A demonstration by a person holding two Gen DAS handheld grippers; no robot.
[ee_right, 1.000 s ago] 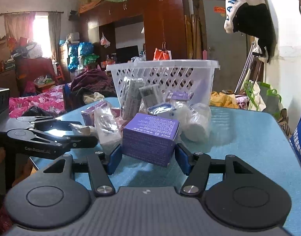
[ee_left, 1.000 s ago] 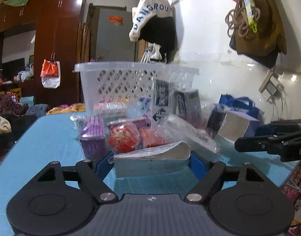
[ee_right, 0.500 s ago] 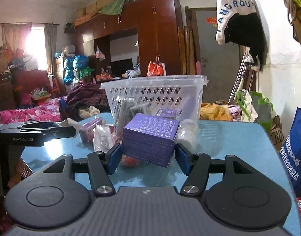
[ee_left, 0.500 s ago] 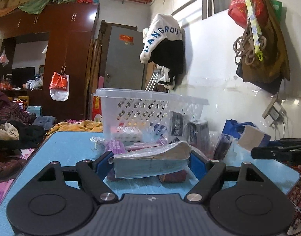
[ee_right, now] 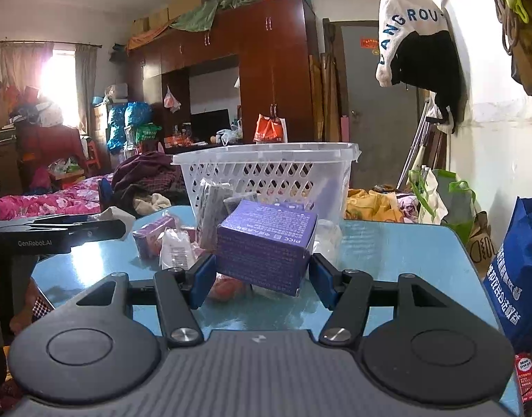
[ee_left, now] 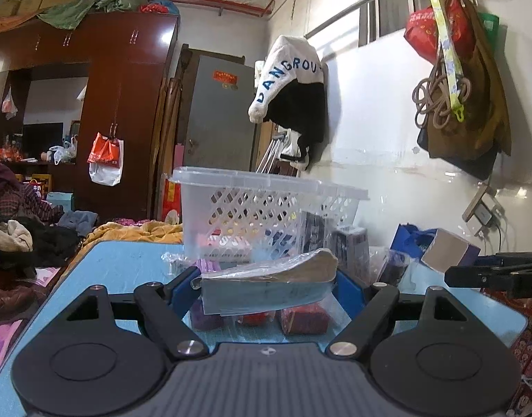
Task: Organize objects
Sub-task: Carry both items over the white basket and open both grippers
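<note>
Left wrist view: left gripper (ee_left: 266, 286) clamped the wrapped packet (ee_left: 267, 285) crosswise; basket (ee_left: 266, 180) stood straight ahead, beyond the clutter. Right gripper (ee_right: 262, 271) gripped the purple box (ee_right: 266, 243); same basket ahead.

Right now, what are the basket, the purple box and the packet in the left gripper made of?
Basket: white moulded plastic, semi-gloss, going by its lattice holes and thin rim.
Purple box: printed cardboard, matte, with sharp folded edges.
Packet: grey card or pouch in clear crinkled film, glossy; contents unclear.
</note>
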